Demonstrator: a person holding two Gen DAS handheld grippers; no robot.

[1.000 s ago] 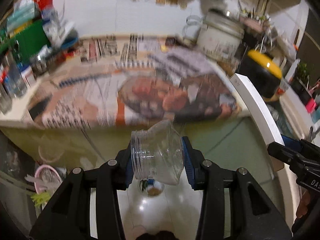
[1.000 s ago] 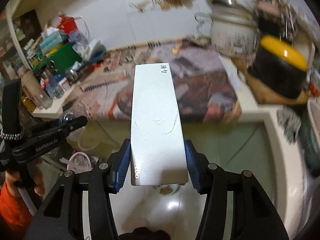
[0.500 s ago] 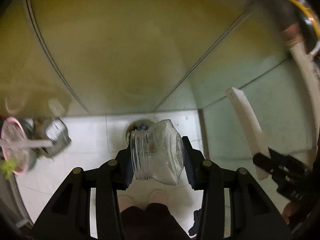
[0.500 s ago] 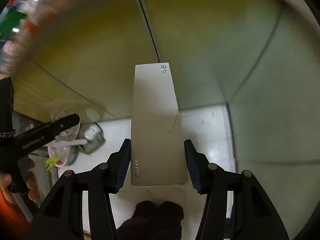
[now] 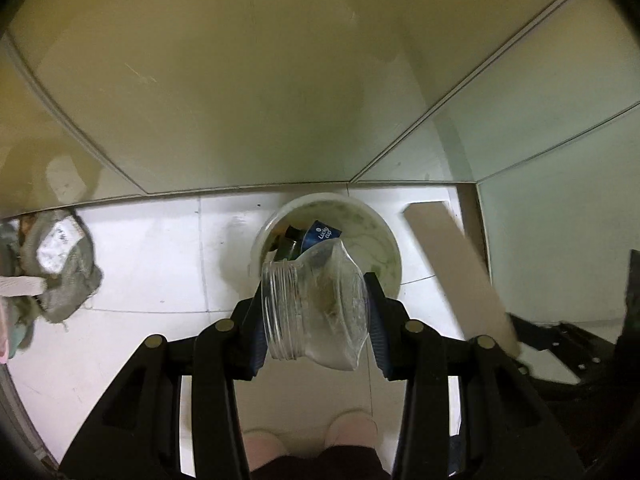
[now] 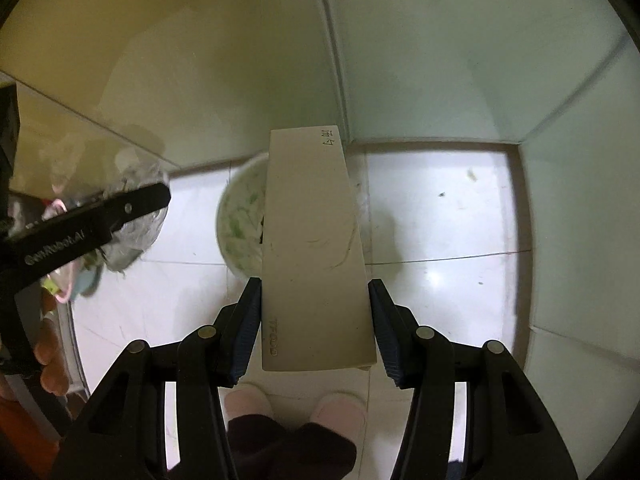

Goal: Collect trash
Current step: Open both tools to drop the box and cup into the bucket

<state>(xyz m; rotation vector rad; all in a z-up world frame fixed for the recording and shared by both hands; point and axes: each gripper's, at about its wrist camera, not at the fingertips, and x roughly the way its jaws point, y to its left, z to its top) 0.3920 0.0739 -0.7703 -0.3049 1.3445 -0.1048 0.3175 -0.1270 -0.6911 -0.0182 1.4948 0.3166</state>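
your left gripper [image 5: 316, 316] is clamped on a crushed clear plastic jar [image 5: 314, 308], its threaded mouth turned to the left, the blue pads pressing its sides. through the plastic you see only a smear of the floor. just beyond it stands a white bucket [image 5: 380, 232] on the white tiled floor [image 5: 160, 256]; the jar covers the near part of its opening, and inside you can make out a blue wrapper [image 5: 322, 233] and some dark scraps too jumbled to name.

your right gripper [image 6: 314, 316] grips a long flat white box [image 6: 314, 248] by its sides, with small print at both ends that is hard to read. the box hides most of the bucket [image 6: 236, 216] behind it; only the left wall, flecked with green, shows.

at the left of the left wrist view a grey cloth bundle [image 5: 60, 264] lies half cut off by the frame edge. your pink slippers [image 6: 340, 412] peek out beneath the box, partly covered by dark trousers.
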